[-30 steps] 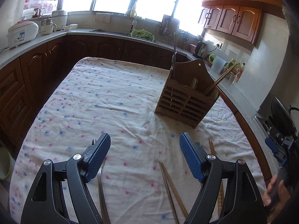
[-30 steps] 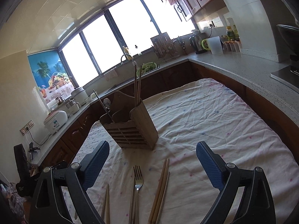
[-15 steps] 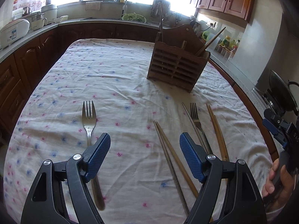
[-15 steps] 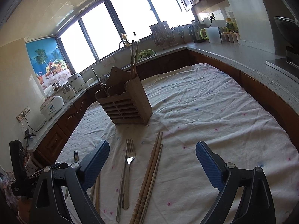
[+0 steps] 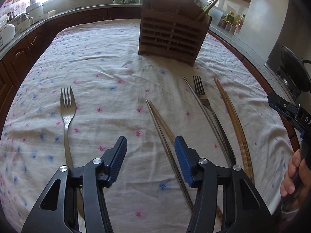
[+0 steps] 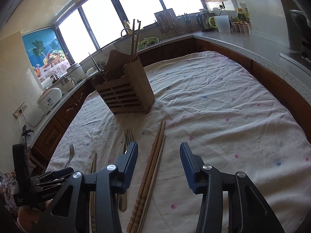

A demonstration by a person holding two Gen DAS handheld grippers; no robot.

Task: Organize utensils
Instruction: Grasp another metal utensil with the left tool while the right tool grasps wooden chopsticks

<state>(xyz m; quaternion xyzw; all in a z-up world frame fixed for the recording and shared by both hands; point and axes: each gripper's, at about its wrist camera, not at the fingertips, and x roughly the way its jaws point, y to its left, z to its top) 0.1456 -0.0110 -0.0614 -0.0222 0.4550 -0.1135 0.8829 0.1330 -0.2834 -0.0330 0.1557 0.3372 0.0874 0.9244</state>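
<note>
While both grippers hang low over the cloth-covered counter (image 5: pixel 101 62), the wooden holder (image 5: pixel 171 36) stands at 12 o'clock in the left view, well apart from the loose utensils. The left gripper (image 5: pixel 150 145) has its jaws apart with nothing clamped; they have just been closing, and the tip of one jaw sits just beside a chopstick pair (image 5: pixel 163 128) that runs under the right-hand jaw. A fork (image 5: pixel 67 112) lies alone at 9 o'clock, with bare cloth between it and the jaws. At 3 o'clock lie a second fork (image 5: pixel 206 104) and more chopsticks (image 5: pixel 233 120), near the counter's right edge. The right gripper (image 6: pixel 158 155) also has its jaws apart and has just been closing; brown chopsticks (image 6: pixel 153 161) lie between them, untouched as far as can be seen. Wide open cloth spreads at 2 o'clock in the right view. Compared with a second ago, both grippers are lower and the utensils sit nearer.
</note>
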